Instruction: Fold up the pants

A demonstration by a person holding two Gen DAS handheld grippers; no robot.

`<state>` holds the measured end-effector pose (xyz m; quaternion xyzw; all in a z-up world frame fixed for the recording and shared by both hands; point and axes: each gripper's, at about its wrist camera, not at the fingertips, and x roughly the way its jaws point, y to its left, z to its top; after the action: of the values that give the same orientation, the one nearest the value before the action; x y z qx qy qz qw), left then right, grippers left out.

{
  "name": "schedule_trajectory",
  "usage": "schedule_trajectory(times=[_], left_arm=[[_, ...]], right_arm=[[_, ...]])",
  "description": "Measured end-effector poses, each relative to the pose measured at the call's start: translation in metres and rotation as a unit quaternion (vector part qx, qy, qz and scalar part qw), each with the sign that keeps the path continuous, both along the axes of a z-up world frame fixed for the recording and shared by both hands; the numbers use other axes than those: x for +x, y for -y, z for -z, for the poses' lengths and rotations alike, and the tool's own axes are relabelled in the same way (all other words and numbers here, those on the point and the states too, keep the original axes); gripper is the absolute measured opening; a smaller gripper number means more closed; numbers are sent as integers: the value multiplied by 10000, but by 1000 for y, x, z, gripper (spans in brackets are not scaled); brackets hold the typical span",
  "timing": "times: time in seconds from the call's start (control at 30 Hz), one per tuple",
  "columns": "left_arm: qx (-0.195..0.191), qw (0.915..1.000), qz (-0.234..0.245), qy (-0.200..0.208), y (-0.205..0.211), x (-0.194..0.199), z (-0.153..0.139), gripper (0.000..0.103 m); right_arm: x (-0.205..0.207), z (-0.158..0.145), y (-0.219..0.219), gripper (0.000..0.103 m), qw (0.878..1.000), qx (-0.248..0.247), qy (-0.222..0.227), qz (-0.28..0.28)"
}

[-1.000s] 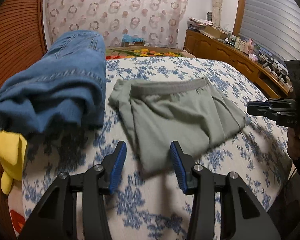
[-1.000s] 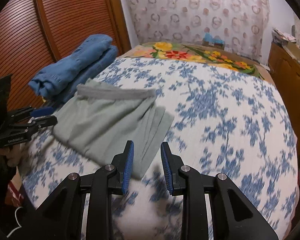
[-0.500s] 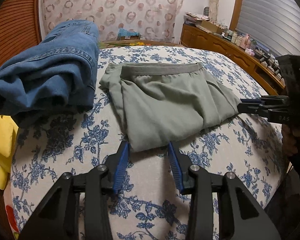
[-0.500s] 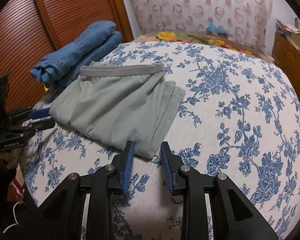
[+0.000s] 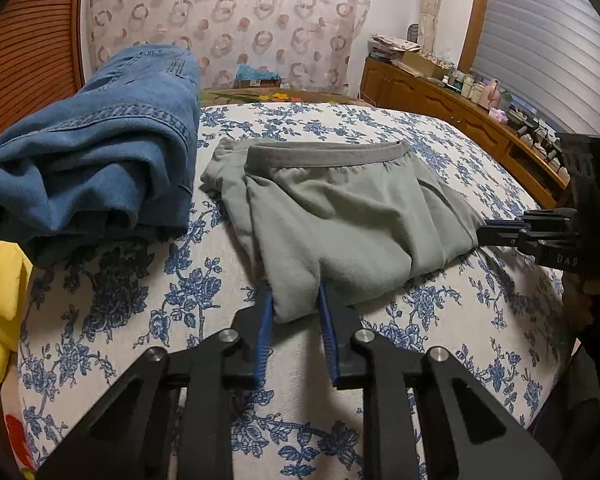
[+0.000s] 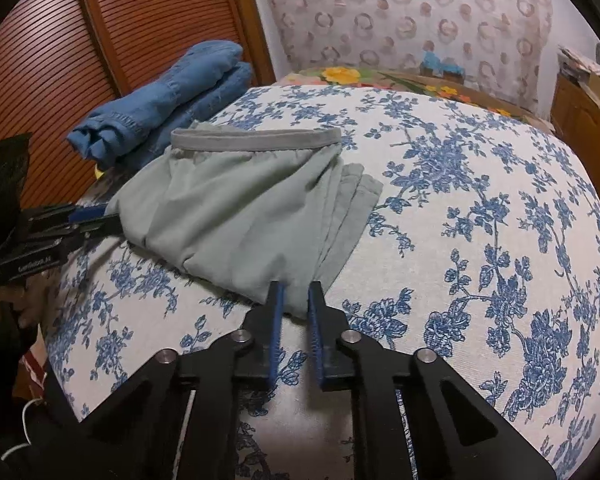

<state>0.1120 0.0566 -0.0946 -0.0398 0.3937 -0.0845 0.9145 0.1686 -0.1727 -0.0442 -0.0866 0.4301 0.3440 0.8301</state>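
Note:
Grey-green pants (image 5: pixel 352 216) lie folded on the flowered bed, waistband at the far side; they also show in the right wrist view (image 6: pixel 244 212). My left gripper (image 5: pixel 294 300) has its jaws around the near left corner of the pants, with cloth between the blue pads. My right gripper (image 6: pixel 296 300) has its jaws around the near right corner, cloth between the pads. Each gripper shows in the other's view, the right one (image 5: pixel 500 226) and the left one (image 6: pixel 96 216), both at the cloth's edge.
Folded blue jeans (image 5: pixel 100 160) lie to the left of the pants, against a wooden slatted door (image 6: pixel 100 40). A yellow soft toy (image 5: pixel 0 288) sits at the bed's left edge. A wooden dresser (image 5: pixel 460 116) with small items runs along the right wall.
Both grippers moved forward to the near edge of the pants and narrowed, so that cloth now sits between each pair of pads. The pants' near edge is slightly bunched.

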Motion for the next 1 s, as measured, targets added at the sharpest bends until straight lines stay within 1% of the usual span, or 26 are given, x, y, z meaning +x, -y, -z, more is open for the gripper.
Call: schedule_trajectory(times=[0.07, 0.13, 0.17, 0.23, 0.33, 0.4, 0.57, 0.7, 0.8, 0.87, 1.0], left_arm=[[-20, 10000, -13, 48, -2, -1, -1, 9], [-18, 9996, -165, 232, -5, -5, -5, 8], [-50, 9994, -196, 275, -6, -6, -7, 8], [-57, 9992, -225, 315, -6, -8, -9, 7], [-42, 9990, -267, 352, -7, -13, -10, 7], [-87, 9989, -273, 372, -8, -16, -11, 7], [-72, 9991, -126, 410, -2, -27, -16, 7], [-78, 9989, 44, 460, 6, -43, -23, 7], [-117, 9987, 201, 459, 16, -57, -26, 7], [-65, 9984, 288, 485, 24, -66, -28, 7], [-75, 9978, 426, 508, 36, -81, -31, 7]], right_arm=[[1, 0, 2, 6, 10000, 45, -26, 41], [1, -2, 4, 2, 9999, 55, 71, 132], [0, -3, 5, 1, 9997, 33, 131, 182], [-1, -8, 10, 1, 9987, 33, 331, 391], [-4, -12, 17, 1, 9977, 67, 405, 548], [-7, -13, 20, 1, 9977, 51, 411, 534], [-20, -17, 26, 0, 9973, 51, 448, 574], [-34, -26, 34, 1, 9965, 148, 519, 638], [-49, -31, 45, 1, 9957, 158, 552, 725], [-60, -34, 51, 1, 9956, 138, 541, 758], [-85, -43, 64, 1, 9946, 96, 654, 797]])
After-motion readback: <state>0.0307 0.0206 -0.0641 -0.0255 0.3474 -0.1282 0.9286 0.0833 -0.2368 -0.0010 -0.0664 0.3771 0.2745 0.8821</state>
